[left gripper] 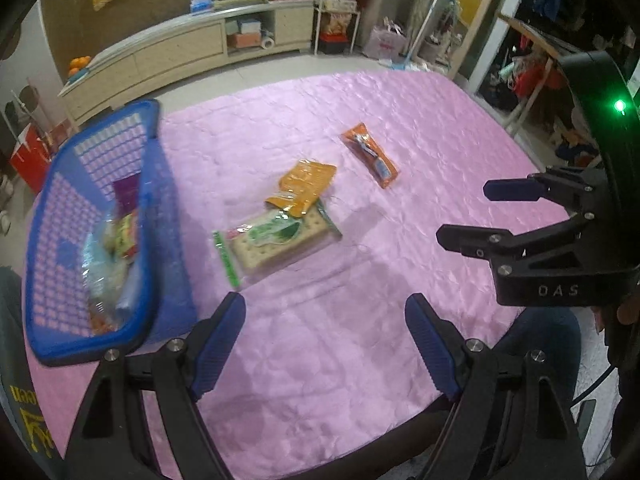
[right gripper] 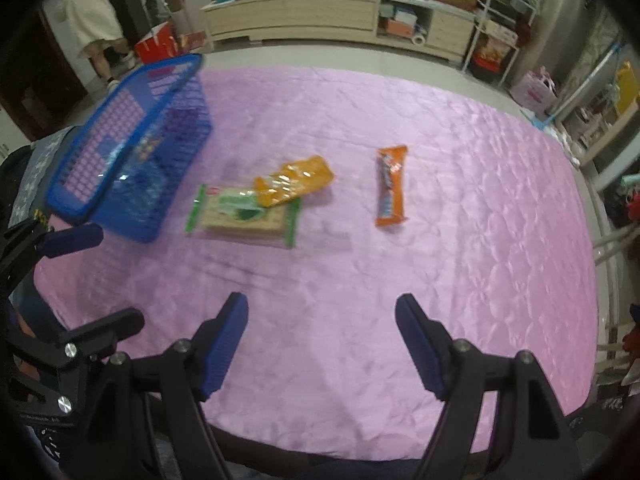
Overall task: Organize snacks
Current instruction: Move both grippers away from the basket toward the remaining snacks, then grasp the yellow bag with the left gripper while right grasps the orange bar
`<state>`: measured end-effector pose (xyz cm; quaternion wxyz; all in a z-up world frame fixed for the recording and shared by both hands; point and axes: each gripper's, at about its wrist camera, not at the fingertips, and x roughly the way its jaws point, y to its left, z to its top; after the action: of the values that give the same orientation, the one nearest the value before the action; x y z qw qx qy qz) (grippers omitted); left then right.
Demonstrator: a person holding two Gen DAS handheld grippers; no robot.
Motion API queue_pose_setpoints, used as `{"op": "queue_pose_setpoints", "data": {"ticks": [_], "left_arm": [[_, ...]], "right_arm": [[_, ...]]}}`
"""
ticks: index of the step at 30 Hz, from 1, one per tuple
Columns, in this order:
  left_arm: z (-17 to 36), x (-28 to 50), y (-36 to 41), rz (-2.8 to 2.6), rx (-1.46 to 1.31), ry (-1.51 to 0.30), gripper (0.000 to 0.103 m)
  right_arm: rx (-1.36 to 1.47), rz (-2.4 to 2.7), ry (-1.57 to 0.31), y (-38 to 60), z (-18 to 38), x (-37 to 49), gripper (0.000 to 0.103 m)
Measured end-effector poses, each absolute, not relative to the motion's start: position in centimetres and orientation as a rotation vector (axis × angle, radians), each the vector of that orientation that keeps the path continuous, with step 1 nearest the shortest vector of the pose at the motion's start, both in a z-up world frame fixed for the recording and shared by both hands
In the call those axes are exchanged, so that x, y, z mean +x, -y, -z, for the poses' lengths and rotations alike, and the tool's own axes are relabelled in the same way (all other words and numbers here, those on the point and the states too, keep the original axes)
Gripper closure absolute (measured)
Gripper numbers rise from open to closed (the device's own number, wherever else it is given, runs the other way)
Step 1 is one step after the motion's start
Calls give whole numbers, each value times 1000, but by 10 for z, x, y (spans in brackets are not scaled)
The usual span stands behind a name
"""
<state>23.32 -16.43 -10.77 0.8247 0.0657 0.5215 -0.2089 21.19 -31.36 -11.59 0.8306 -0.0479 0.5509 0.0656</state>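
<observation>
Snacks remain at frame centre, right of the blue basket (left gripper: 92, 236); left gripper (left gripper: 326, 344) and right gripper (right gripper: 322, 344) spread apart, empty; orange pouch (left gripper: 304, 186) overlapping cracker pack (left gripper: 276, 240) risks double pickup; chocolate bar (right gripper: 391, 186) lies apart.

Blue plastic lattice basket (left gripper: 94, 240) at table's left edge, w/ several snack packets (left gripper: 116, 240) inside; right of it, clear-wrapped cracker pack (left gripper: 276, 240) flat on pink quilted tablecloth (left gripper: 320, 340); crinkled orange-yellow snack pouch (left gripper: 305, 186) lies partly on the pack's far edge; orange bar wrapper (left gripper: 370, 155) further right, apart from both; cream low cabinet (right gripper: 320, 12) behind table.
</observation>
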Motion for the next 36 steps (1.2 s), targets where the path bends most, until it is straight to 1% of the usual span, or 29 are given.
{"op": "queue_pose_setpoints", "data": {"ticks": [6,12,21,23,24,25,36], "left_arm": [[119,267,186,446,153,-1142,22],[132,312,199,428,145,-1189,22],[172,368,218,373,200,-1346,22],[178,378,219,380,186,-1365,23],[179,381,218,377,178,-1372,23],[181,385,218,375,171,-1380,23],[209,416,231,400,276,-1403,23]], "right_arm": [[-82,-122,-1167,340,127,236,23],[-100,-94,-1209,359,143,273,23],[-98,-128,-1306,364,173,329,23],[-85,-131,-1326,363,178,337,27],[-89,-125,-1331,363,181,341,36],[-93,-120,-1332,364,183,344,41],[-64,-135,-1382,371,208,365,41]]}}
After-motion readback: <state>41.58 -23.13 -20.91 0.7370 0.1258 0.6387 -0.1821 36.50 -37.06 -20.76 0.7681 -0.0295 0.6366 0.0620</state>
